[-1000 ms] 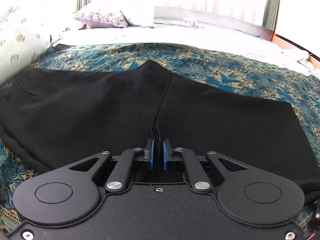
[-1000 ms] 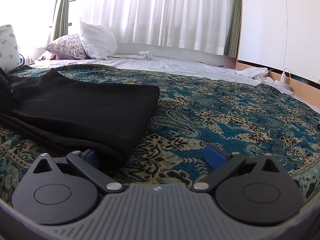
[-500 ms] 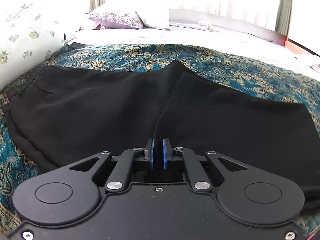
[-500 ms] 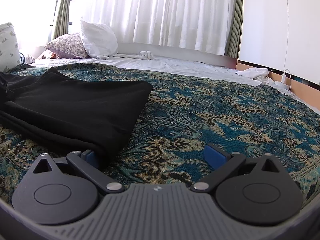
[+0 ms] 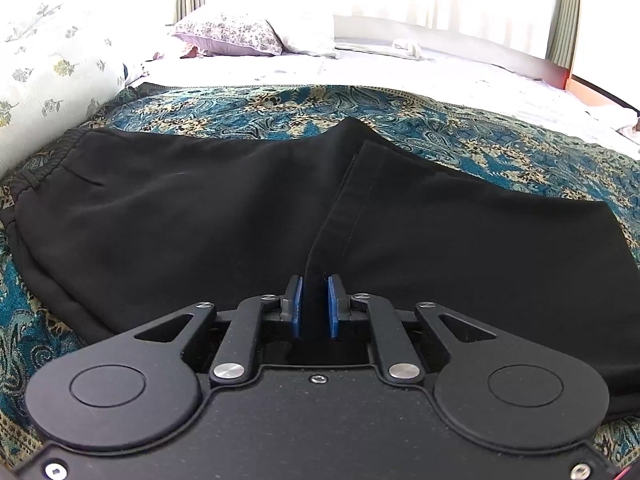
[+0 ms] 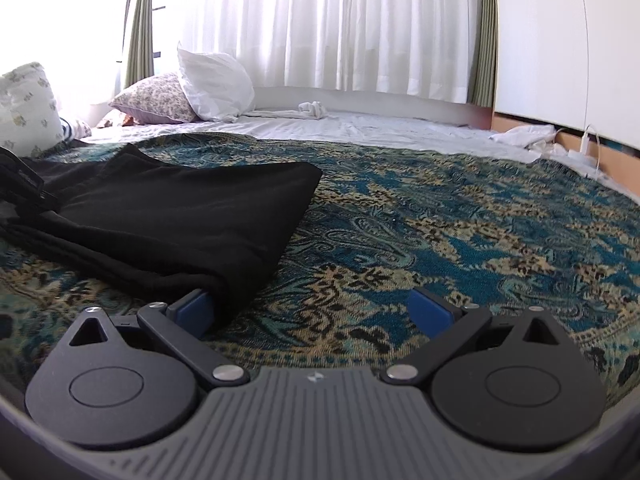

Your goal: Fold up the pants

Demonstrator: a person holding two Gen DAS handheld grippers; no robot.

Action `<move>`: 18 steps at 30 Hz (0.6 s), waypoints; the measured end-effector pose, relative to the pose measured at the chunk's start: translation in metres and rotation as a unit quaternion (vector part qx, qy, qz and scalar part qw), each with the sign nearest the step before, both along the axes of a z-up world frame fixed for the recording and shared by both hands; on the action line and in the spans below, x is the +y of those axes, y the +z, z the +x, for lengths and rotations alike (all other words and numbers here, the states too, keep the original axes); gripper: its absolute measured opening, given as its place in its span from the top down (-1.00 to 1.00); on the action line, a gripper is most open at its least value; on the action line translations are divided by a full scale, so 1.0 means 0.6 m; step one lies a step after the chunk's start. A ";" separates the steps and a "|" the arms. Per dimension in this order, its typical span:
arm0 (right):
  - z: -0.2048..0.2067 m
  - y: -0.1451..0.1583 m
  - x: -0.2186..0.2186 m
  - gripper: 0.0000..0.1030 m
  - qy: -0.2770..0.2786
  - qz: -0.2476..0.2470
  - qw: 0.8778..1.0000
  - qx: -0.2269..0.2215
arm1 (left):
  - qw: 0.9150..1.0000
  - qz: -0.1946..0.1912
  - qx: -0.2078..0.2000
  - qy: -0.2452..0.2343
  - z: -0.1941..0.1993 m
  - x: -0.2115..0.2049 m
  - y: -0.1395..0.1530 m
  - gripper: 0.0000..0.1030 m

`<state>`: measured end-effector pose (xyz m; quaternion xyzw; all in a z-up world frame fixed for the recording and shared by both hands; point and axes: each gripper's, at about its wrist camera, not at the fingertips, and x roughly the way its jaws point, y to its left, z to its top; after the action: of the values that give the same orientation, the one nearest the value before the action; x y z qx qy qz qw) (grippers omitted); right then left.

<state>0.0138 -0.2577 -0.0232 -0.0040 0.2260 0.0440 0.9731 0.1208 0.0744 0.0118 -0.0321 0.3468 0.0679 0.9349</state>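
Left wrist: pants (image 5: 440, 240) hem between gripper (image 5: 314, 306)

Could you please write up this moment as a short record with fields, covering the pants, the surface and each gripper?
garment: black pants, folded over, hem edge on top
surface: teal paisley bedspread
left gripper: jaws opening, a fold of the pants' hem between the blue pads
right gripper: open wide, holding nothing; the pants' corner lies against its left pad
background: pillows, white curtains
task state: one fold laid, further folds not yet done
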 end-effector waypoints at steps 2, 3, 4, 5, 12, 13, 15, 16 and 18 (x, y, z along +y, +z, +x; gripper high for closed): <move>-0.013 0.010 -0.003 -1.00 0.005 0.014 1.000 0.001 | 1.000 -0.002 -0.001 -0.001 -0.001 0.002 0.000 0.70; -0.021 0.017 -0.004 -1.00 0.010 0.021 1.000 -0.005 | 1.000 -0.003 -0.001 -0.001 -0.002 0.004 0.000 0.69; -0.027 0.026 -0.003 -1.00 0.018 0.027 0.999 -0.012 | 1.000 -0.003 -0.002 -0.001 -0.003 0.005 0.000 0.65; -0.031 0.034 -0.001 -1.00 0.023 0.032 0.999 -0.019 | 1.000 -0.003 -0.004 -0.001 -0.004 0.006 -0.001 0.60; 0.009 0.070 0.024 -1.00 0.014 0.089 0.996 -0.027 | 1.000 -0.001 -0.006 -0.007 -0.012 0.008 -0.003 0.28; 0.016 0.070 0.030 -0.96 0.012 0.094 0.995 -0.026 | 1.000 0.004 -0.007 -0.009 -0.013 0.006 -0.003 0.27; 0.029 0.064 0.046 -0.77 0.013 0.093 0.995 -0.021 | 1.000 0.010 -0.007 -0.011 -0.017 0.004 -0.004 0.23; 0.035 0.061 0.055 -0.64 0.012 0.087 0.996 -0.018 | 1.000 0.012 -0.007 -0.011 -0.018 0.004 -0.004 0.20; 0.042 0.052 0.072 -0.45 0.013 0.072 0.997 -0.010 | 1.000 0.012 -0.008 -0.013 -0.022 0.005 -0.004 0.17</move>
<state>0.0393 -0.2145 0.0081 0.0629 0.2128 0.0724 0.9724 0.1076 0.0776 0.0093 -0.0168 0.3385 0.0594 0.9390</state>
